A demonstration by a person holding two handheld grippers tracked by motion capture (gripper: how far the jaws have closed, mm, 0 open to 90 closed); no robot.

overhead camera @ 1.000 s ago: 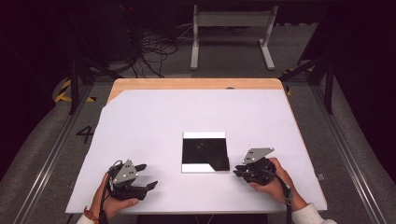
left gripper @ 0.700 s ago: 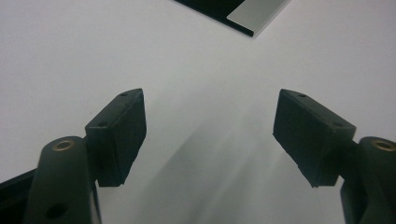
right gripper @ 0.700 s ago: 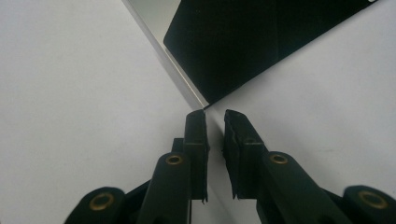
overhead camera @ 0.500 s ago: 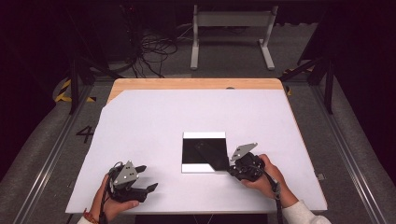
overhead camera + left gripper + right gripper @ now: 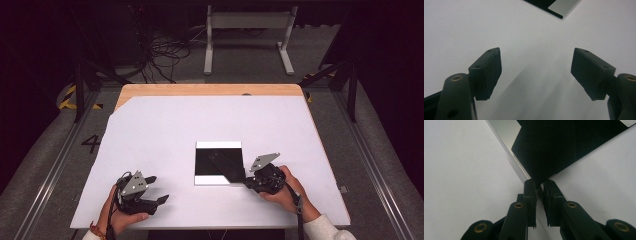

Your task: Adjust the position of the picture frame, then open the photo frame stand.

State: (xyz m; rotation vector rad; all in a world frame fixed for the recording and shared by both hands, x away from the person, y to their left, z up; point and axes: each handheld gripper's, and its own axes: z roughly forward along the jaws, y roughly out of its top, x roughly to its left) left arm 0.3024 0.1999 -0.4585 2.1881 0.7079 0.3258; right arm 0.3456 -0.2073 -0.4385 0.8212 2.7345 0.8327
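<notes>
Near the front edge of the white-covered tabletop (image 5: 165, 125), a little right of its middle, lies a flat square black sheet with white strips along its far and near edges (image 5: 218, 162). Its near right corner is lifted and folded inward, because the right gripper (image 5: 249, 183) has its jaws pinched narrow on that corner; the right gripper view shows the thin black flap (image 5: 564, 147) running down into the closed jaws. Judged from this, the sheet is being peeled or folded from that corner. The right hand (image 5: 287, 187) lies low on the tabletop, angled toward the sheet. The left gripper (image 5: 159, 190) rests near the front left corner, jaws wide and empty, well apart from the sheet.
</notes>
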